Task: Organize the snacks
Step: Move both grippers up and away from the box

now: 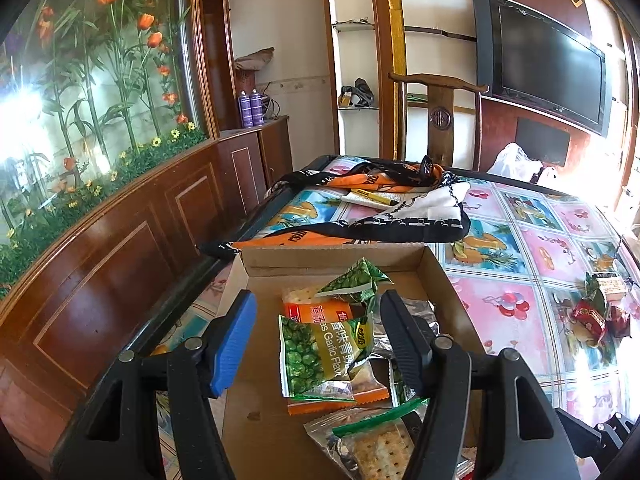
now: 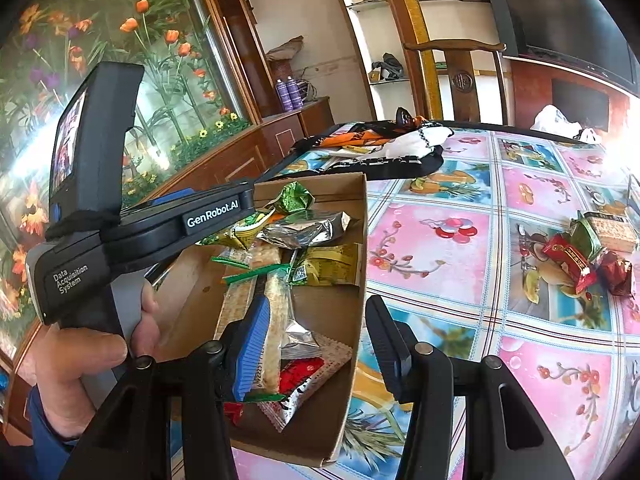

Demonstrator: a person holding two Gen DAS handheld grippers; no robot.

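A shallow cardboard box (image 1: 340, 254) (image 2: 358, 240) on the table holds several snack packets: a green pea bag (image 1: 320, 354), an orange cracker pack (image 1: 308, 308), silver wrappers (image 2: 304, 232), cracker packs (image 1: 380, 450) (image 2: 276, 312). My left gripper (image 1: 316, 340) is open and empty, hovering over the box with the pea bag between its jaws. My right gripper (image 2: 314, 344) is open and empty, straddling the box's right wall. A few loose snacks (image 2: 588, 252) (image 1: 600, 312), red, green and a cracker pack, lie on the table at the right.
The table has a colourful fruit-print cloth (image 2: 460, 280). A black, orange and white scarf (image 1: 380, 204) with a yellow marker (image 1: 372, 198) lies at the far end. A wooden chair (image 1: 440, 120) stands behind. Wooden cabinets (image 1: 120, 248) run along the left.
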